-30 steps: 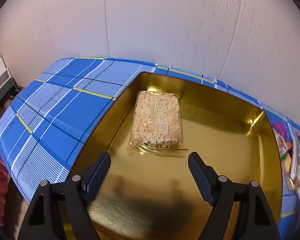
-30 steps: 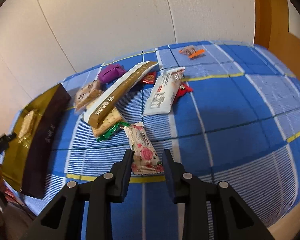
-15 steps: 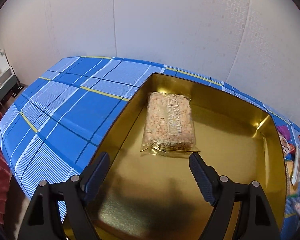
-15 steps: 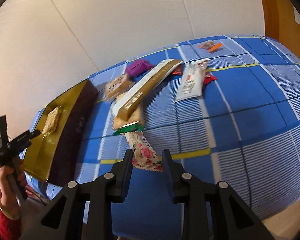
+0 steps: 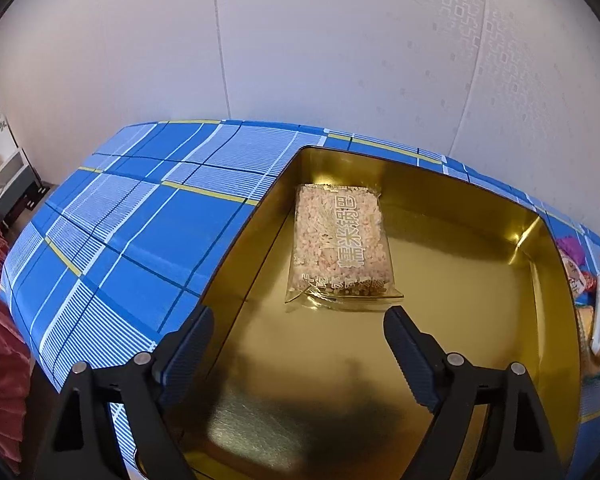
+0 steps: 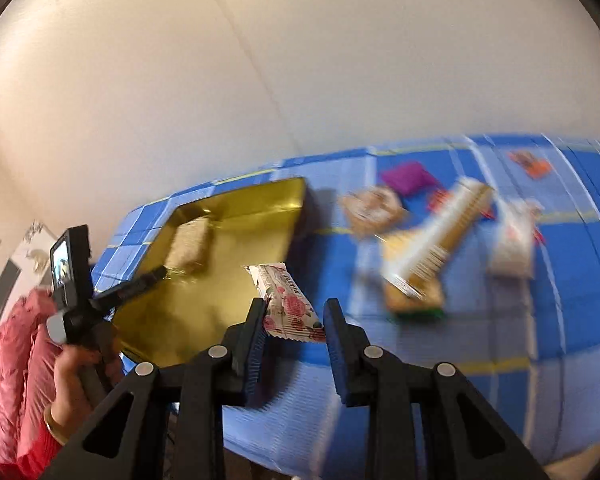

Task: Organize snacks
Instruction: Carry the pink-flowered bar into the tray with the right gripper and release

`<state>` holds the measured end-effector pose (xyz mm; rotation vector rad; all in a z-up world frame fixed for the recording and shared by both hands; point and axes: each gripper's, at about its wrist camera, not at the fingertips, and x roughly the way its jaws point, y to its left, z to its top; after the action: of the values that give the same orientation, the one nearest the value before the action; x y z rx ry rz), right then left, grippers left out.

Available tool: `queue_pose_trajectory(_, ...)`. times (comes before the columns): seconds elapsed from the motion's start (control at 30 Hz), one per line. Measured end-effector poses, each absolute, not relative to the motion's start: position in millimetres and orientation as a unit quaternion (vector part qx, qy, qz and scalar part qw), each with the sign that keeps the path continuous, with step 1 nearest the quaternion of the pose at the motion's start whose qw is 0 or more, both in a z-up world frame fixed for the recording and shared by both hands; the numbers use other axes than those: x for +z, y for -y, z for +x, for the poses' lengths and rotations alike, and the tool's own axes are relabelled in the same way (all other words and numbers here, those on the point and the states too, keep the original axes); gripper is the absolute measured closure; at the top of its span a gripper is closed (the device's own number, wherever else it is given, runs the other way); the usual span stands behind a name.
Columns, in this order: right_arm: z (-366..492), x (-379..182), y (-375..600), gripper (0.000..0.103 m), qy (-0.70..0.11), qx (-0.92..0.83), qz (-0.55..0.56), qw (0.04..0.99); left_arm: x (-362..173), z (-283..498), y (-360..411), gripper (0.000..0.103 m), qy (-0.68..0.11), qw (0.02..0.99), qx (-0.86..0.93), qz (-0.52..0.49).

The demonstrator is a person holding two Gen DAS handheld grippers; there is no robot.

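- The right gripper (image 6: 294, 322) is clamped on the near end of a white snack packet printed with pink roses (image 6: 286, 300). A second ago that packet lay flat on the blue checked tablecloth (image 6: 580, 320) among the other snacks; now it is lifted clear and carried to hang at the near right edge of the shallow gold metal tray (image 6: 236, 216).
- The left gripper (image 5: 296, 340) hovers over the tray's gold floor (image 5: 480, 320), its jaws opening with nothing between them. It has hardly shifted, and the clear bag of puffed rice cake (image 5: 340, 240) lies where it lay before, flat near the tray's far left corner.
- By my reading the pick is done and the carry is nearly over; what remains is the release inside the tray, most likely beside the rice bag.
- The rose packet is a small, crimped-end pillow wrapper, held by one end so its free end juts forward and upward. It looks light and limp, so it may swing or land askew.
- Several snacks remain on the cloth, blurred: a long gold-and-white box (image 6: 440, 232), a purple pouch (image 6: 408, 176) and a white wrapper (image 6: 514, 240).
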<state>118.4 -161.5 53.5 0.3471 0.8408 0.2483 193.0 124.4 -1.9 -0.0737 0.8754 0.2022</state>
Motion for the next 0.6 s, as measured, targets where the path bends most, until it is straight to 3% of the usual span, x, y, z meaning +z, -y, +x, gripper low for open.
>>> queue_pose_trajectory(0.37,245.8,38.2,36.4,0.074,-0.461,0.134,0.059,0.875,8.7,185.7,-147.2,0.015,-0.402,0.907,0.115,-0.054)
queue_pose_trajectory(0.6,302.6,6.6,-1.5,0.074,-0.488,0.103,0.060,0.865,8.1,184.6,-167.7,0.015,-0.403,0.903,0.122,-0.082)
